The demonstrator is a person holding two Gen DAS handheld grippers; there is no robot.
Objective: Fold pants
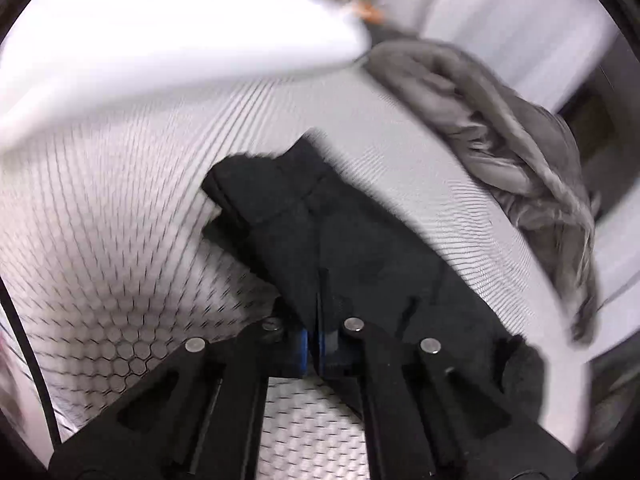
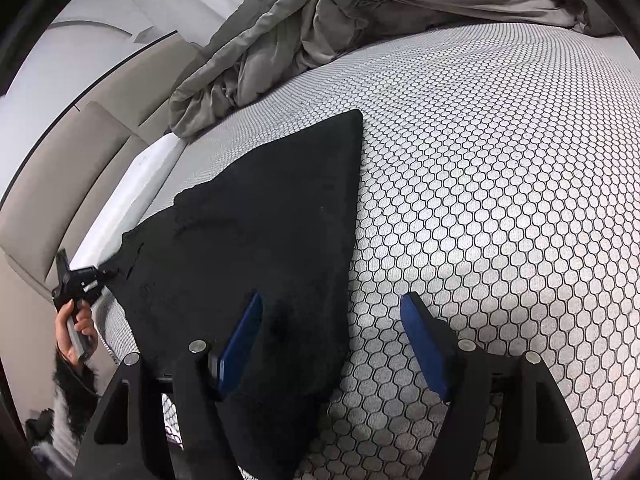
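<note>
Blue pads of my right gripper (image 2: 332, 344) sit nearest the lens, spread wide. One pad rests over the near edge of the black pants (image 2: 256, 248); the other stands over bare mattress (image 2: 500, 200). Nothing is pinched between them.

Left gripper (image 1: 318, 336): fingers pressed together, pinching a fold of the pants (image 1: 320, 232) cloth that runs away from the pads toward the far side of the bed. That view is smeared with blur.

Surroundings: a rumpled grey duvet (image 2: 360, 12) is heaped along the far side of the mattress, apart from the pants and clear of both grippers. A white pillow (image 1: 160, 32) fills the upper left of the left view.

Pose: both grippers pitch downward at the bed. In the right view my left hand (image 2: 78, 328) shows at the mattress edge, wrapped round its gripper's handle, with a dark fuzzy sleeve (image 2: 72, 384) below it.

Surface: the mattress cover is white with a black honeycomb print; the pants lie flat on it in a roughly triangular slab. Beige upholstered panels (image 2: 60, 184) and a pale wall stand beyond the bed.
</note>
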